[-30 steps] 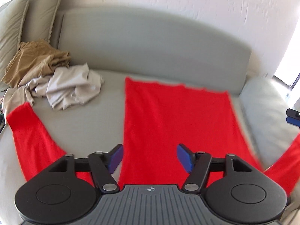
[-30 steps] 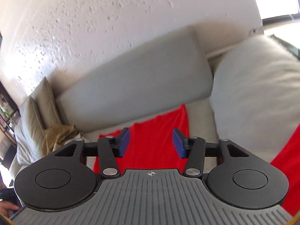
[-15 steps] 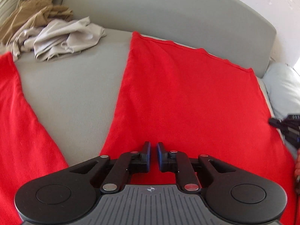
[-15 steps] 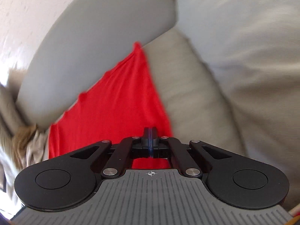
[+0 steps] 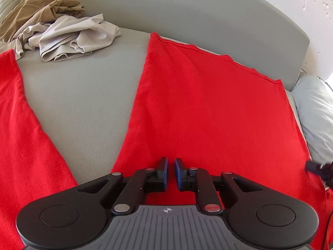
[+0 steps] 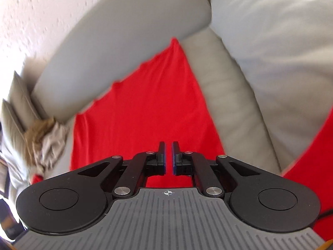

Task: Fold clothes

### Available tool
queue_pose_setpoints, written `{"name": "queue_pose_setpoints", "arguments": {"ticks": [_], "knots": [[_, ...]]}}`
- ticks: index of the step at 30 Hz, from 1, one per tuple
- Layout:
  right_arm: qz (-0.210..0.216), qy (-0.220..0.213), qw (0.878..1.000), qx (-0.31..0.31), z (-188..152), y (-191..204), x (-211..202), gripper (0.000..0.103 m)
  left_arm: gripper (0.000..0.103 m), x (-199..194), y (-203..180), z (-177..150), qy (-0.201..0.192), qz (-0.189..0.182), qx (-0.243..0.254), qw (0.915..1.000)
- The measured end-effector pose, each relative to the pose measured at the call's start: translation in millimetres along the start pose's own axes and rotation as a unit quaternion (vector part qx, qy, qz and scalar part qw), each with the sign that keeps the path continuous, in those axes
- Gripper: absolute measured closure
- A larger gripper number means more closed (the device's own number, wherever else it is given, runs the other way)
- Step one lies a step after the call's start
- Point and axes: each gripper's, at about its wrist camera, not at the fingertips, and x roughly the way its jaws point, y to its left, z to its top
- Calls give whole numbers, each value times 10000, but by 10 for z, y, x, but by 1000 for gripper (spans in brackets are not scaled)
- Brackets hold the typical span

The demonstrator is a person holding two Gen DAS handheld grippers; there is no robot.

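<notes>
A red garment (image 5: 208,104) lies spread flat on the grey sofa seat (image 5: 83,95), its far hem against the backrest. One red sleeve (image 5: 20,135) stretches off to the left, and another red part (image 6: 308,156) shows at the right. My left gripper (image 5: 170,166) hovers over the garment's near middle, its jaws drawn together to a narrow slit with no cloth pinched that I can see. My right gripper (image 6: 168,156) sits low over the garment's (image 6: 141,108) right side, also shut to a thin slit. A black tip of the right gripper (image 5: 318,169) shows at the garment's right edge.
A crumpled pale grey garment (image 5: 72,39) and a tan one (image 5: 37,6) are piled at the sofa's back left. The grey backrest (image 5: 187,10) runs behind. A large pale cushion (image 6: 281,41) bounds the right end, and a white wall rises above.
Both grippers came down toward the red garment and went from wide open to nearly shut. The right one, fully shut half a second ago, now shows a thin slit.
</notes>
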Motion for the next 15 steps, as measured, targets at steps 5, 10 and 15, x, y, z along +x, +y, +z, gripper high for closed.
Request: {"name": "queue_pose_setpoints", "arguments": {"ticks": [5,10,15], "knots": [[-784,-131,9964,300,13,-365,-414,96,87,-10,-61,-17,-95,69,383,9992],[-17,-686,9967,429,-21,-546,-1548,56,82,-220,-397,-329,-121,-67,1080,9941],[675,-722,9941,447,-295,-561,-2152,50,70,-508,-816,-756,-40,-327,1632,9860]]}}
